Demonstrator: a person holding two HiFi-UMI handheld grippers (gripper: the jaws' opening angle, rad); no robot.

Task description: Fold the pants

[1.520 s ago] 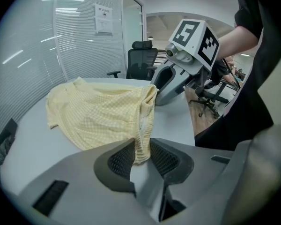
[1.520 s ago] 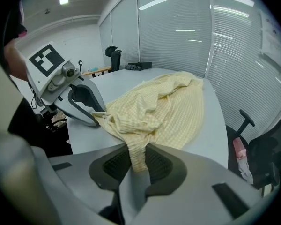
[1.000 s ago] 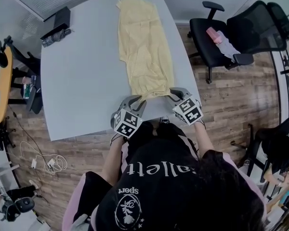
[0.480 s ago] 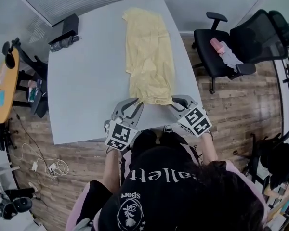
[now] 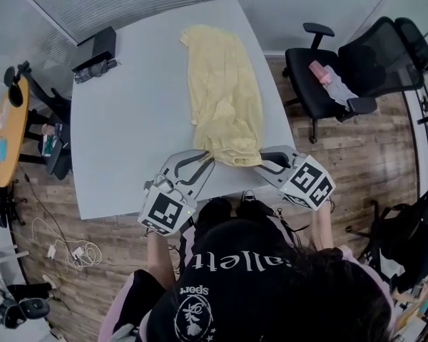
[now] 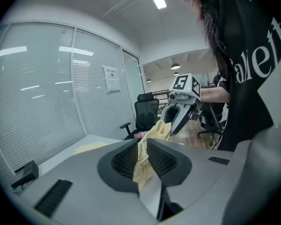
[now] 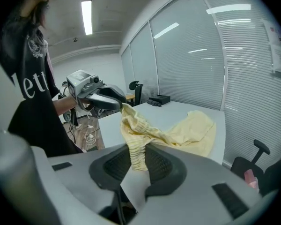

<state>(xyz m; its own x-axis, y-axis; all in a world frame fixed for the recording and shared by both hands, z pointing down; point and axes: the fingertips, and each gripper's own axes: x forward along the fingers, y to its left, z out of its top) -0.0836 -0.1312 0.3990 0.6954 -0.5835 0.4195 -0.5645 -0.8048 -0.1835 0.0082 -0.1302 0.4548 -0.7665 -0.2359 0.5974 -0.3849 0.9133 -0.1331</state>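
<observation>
We hold the near end of the yellow pants [image 5: 225, 84] lifted off the grey worktop [image 5: 128, 120], one corner in each gripper. The left gripper [image 5: 202, 159] has just been closing its fingers [image 6: 124, 161], and they now pinch a narrow fold of the yellow cloth. The right gripper [image 5: 265, 159] has its fingers [image 7: 164, 165] clamped on the ribbed edge at the other corner. The rest of the garment lies lengthwise and fairly flat on the worktop, with its far end close to the far edge.

As we judge it, the step in hand is the first fold: carrying this raised end over to meet the far end. To do it well, we want both grippers level with each other, so the lifted edge hangs straight and lightly taut between them, neither sagging nor twisted. We should lift only as high as the cloth needs to clear itself, then travel forward along the line of the garment so the side edges stack. The left pinch looks thin, so a slow, even pull seems wise, or the corner may slip out. We release only once the two ends lie matched.
</observation>
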